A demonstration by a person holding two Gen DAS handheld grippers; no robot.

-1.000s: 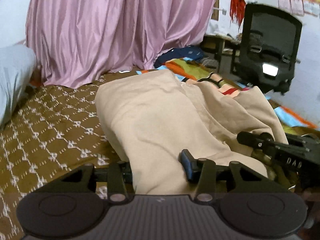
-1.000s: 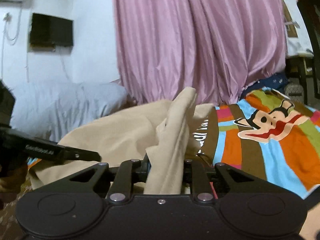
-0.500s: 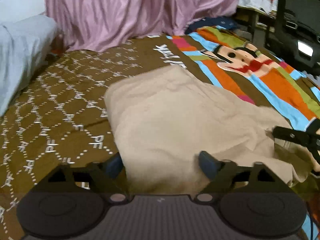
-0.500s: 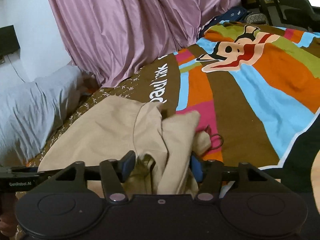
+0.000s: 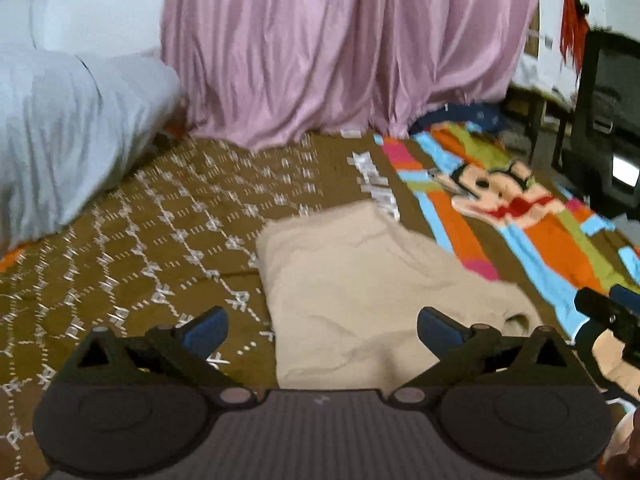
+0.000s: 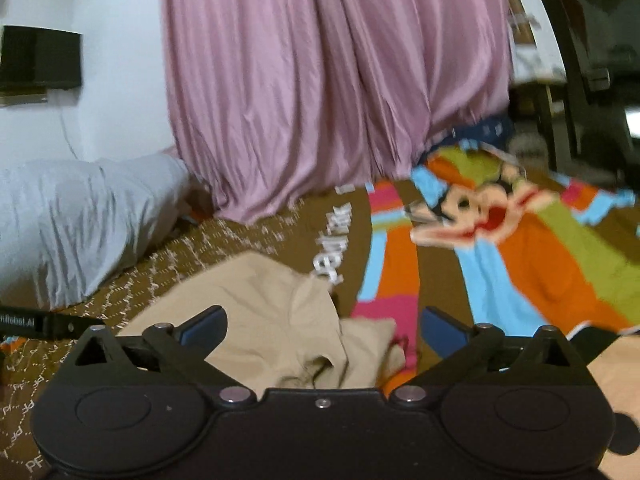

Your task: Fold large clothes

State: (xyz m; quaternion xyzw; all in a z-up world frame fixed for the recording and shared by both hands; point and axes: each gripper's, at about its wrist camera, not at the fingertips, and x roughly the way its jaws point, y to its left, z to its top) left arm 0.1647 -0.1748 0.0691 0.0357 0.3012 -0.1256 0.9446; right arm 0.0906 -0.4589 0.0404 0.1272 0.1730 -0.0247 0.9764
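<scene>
A beige garment (image 5: 360, 288) lies folded flat on the patterned bedspread (image 5: 160, 232). My left gripper (image 5: 322, 330) is open and empty, with its blue-padded fingers spread above the garment's near edge. In the right wrist view the same garment (image 6: 260, 320) lies rumpled at its near right corner. My right gripper (image 6: 322, 328) is open and empty just above that corner. The right gripper's tip also shows at the right edge of the left wrist view (image 5: 608, 316).
A pink curtain (image 5: 340, 48) hangs behind the bed. A grey pillow (image 5: 60, 128) lies at the left. The colourful cartoon part of the spread (image 5: 500, 196) is to the right. A black office chair (image 5: 608, 120) stands at the far right.
Both grippers opened and let go of the garment, which dropped flat onto the bed. Both have since pulled back and lifted a little.
</scene>
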